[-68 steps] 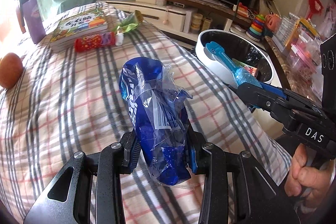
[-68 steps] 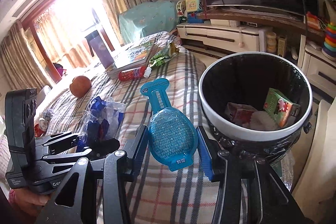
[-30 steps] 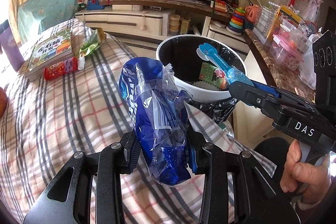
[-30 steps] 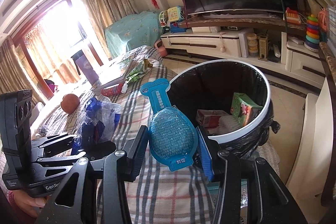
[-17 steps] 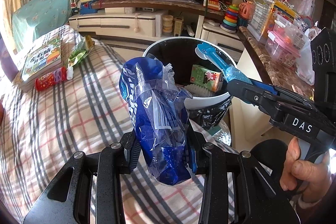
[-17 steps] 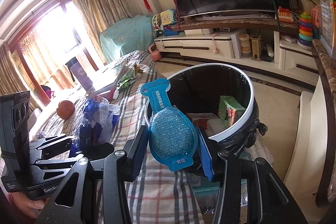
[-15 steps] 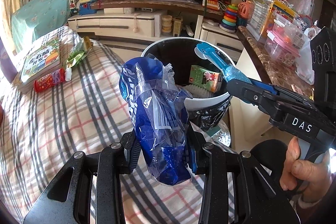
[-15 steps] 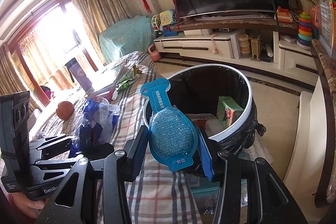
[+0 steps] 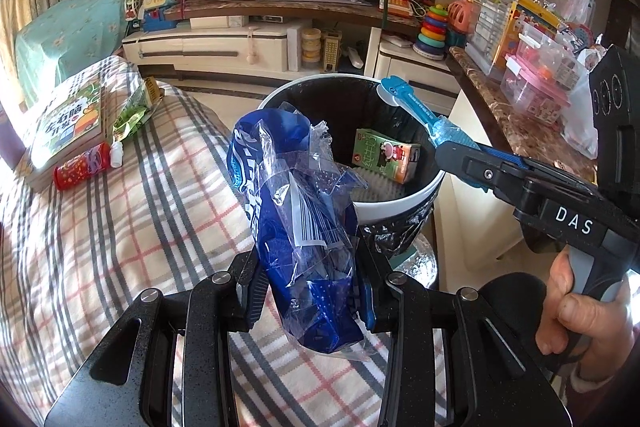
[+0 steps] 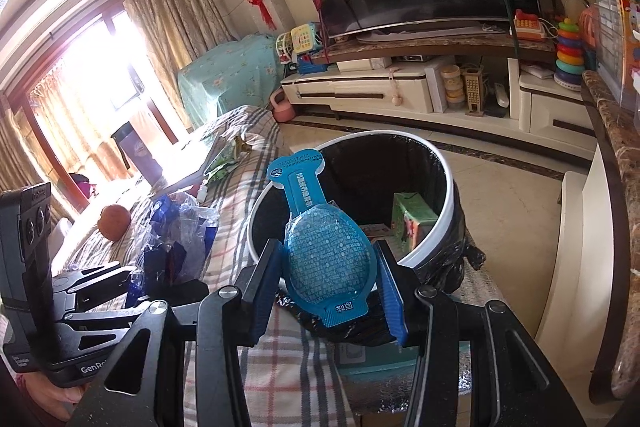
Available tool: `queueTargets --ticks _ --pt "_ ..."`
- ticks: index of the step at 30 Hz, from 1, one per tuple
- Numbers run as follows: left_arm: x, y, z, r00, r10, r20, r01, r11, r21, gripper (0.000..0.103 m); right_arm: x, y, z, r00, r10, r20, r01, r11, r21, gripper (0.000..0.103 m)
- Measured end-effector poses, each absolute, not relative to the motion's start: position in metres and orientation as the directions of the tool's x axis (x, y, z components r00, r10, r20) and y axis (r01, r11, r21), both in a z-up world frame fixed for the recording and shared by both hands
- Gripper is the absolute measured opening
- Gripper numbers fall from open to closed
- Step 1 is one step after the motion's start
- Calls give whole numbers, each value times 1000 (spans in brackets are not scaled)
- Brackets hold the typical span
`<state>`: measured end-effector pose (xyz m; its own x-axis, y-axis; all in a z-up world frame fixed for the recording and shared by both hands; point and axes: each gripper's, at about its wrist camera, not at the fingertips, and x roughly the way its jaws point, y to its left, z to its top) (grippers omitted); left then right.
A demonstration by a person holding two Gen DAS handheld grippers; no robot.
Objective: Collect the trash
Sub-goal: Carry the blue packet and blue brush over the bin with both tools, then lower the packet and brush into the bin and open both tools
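Living room bed (image 9: 120, 211), bin (image 9: 400, 201) at 12 o'clock: cartons inside already, left gripper (image 9: 312, 301) fingers clamp blue wrapper (image 9: 304, 227), right gripper (image 10: 330, 285) fingers pinch blister pack (image 10: 326, 255), neither dropped yet.

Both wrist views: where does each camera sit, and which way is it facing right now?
Left wrist: on the left tool, looking forward and down past its blue plastic bag to the trash bin; the right tool and hand show.
Right wrist: on the right tool, looking over its blue blister pack into the bin; the left tool shows.
Shared: bin, green carton, plaid cover, both held items.
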<state>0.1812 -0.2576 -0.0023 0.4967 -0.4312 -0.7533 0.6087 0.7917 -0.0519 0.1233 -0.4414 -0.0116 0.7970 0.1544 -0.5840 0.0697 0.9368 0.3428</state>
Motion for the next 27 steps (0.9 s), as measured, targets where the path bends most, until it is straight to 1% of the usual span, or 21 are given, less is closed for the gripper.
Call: queueTargets --ticks 27 --pt "201 -284 6 504 -428 -751 621 783 -30 35 149 -454 -7 788 133 -601 87 942 324 47"
